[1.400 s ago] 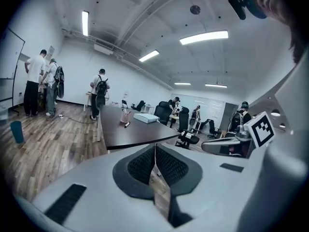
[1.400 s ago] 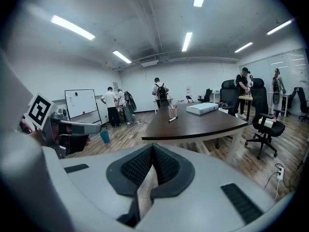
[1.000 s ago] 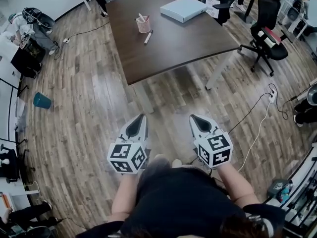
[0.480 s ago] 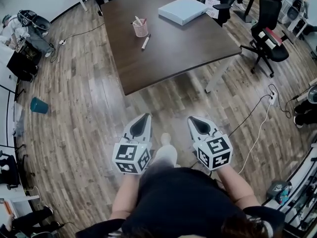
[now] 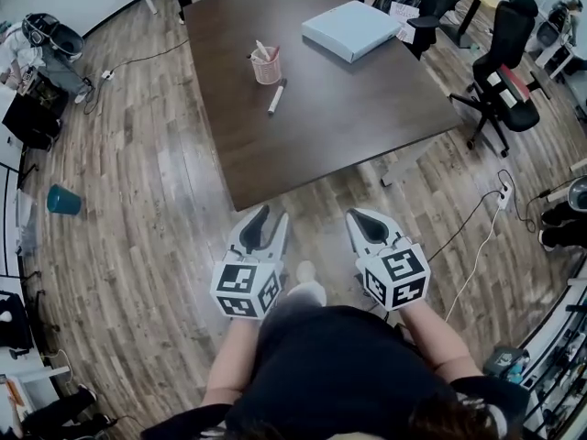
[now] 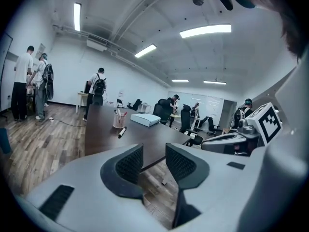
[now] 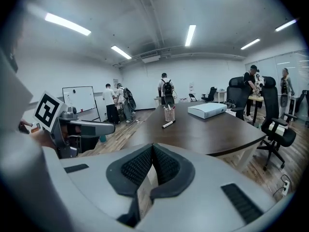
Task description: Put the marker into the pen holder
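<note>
A white marker lies on the dark brown table, just in front of a pink mesh pen holder that has pens in it. Both grippers hang over the wood floor, short of the table's near edge and far from the marker. My left gripper has its jaws opening, with nothing between them; its own view shows the holder and marker far ahead. My right gripper is shut and empty, its pads pressed together; the marker lies well beyond them.
A flat white box lies on the table's far right. Office chairs stand to the right, with a cable on the floor. A teal bin sits at the left. People stand at the room's far side.
The left gripper's jaws have parted from shut to open. The table has come a little nearer in the head view; both grippers stay low in front of the body.
</note>
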The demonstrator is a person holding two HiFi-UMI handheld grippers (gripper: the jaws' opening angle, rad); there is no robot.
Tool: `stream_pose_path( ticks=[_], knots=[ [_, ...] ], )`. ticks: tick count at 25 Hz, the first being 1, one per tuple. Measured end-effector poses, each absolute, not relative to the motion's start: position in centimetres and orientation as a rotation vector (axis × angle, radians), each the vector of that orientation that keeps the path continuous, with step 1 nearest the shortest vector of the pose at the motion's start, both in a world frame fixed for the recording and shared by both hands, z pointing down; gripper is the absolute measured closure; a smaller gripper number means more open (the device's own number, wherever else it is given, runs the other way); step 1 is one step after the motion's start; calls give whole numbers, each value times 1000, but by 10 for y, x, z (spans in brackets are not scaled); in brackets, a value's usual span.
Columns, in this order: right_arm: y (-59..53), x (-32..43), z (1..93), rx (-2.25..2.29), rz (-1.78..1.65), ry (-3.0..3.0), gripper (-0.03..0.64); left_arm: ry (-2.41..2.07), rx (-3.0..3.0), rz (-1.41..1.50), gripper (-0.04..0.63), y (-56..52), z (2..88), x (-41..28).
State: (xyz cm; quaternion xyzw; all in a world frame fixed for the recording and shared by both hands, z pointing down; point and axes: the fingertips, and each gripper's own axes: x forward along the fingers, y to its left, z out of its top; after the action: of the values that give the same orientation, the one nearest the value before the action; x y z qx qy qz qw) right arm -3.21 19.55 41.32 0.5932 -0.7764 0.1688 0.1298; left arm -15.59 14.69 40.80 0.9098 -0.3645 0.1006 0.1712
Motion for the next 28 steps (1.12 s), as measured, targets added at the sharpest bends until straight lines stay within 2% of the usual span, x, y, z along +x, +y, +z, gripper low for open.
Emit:
stream_pose_path(
  ticks=[6, 19, 28],
  knots=[
    [132, -26, 413, 1712, 489, -2241, 600, -1007, 2587, 328, 427, 91, 415, -146],
    [38, 12, 419, 1650, 485, -2240, 601, -1035, 2580, 419, 426, 15, 427, -114],
    [-60, 55, 428, 1401, 427, -2346, 600, -1208, 2512, 551, 416, -61, 439, -72]
  ],
)
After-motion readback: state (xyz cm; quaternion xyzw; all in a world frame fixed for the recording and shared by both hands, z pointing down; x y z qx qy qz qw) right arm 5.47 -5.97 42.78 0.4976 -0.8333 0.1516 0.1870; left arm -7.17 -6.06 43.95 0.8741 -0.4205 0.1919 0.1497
